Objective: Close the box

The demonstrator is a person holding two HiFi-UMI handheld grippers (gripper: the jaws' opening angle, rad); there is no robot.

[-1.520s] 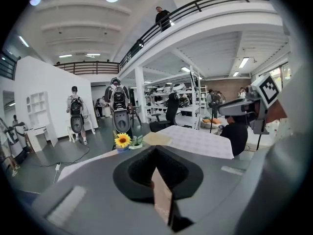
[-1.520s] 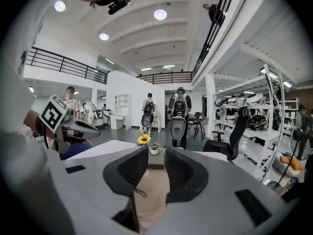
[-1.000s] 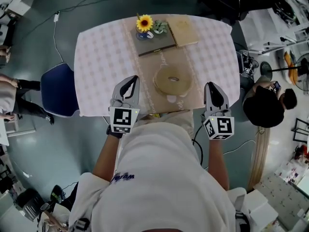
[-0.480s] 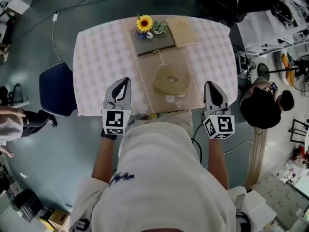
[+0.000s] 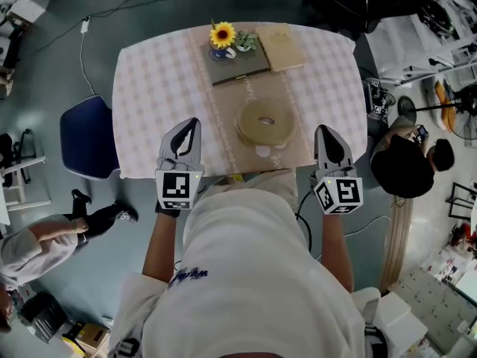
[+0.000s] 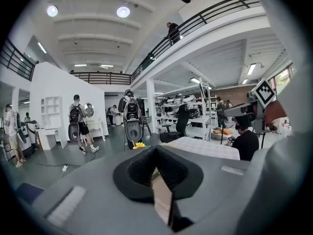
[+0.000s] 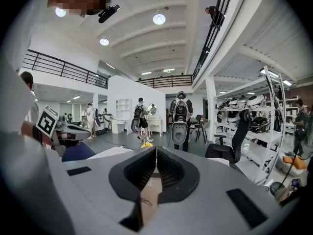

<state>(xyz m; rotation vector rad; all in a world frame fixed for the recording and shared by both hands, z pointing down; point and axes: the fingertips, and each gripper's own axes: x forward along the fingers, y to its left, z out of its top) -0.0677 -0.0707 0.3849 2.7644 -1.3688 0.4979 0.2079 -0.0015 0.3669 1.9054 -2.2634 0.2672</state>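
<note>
A big open lab hall: mezzanine railing (image 6: 215,14) upper right, equipment shelves (image 7: 254,116) at right, backpack-wearing people (image 6: 131,106) centre.

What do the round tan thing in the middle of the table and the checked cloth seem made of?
Round tan thing: probably woven straw or paper cord with a matte finish, since faint concentric rings show on its top. Checked cloth: probably soft matte fabric, going by its pale pink check and the edge hanging over the table. A coated cloth can't be excluded.
</note>
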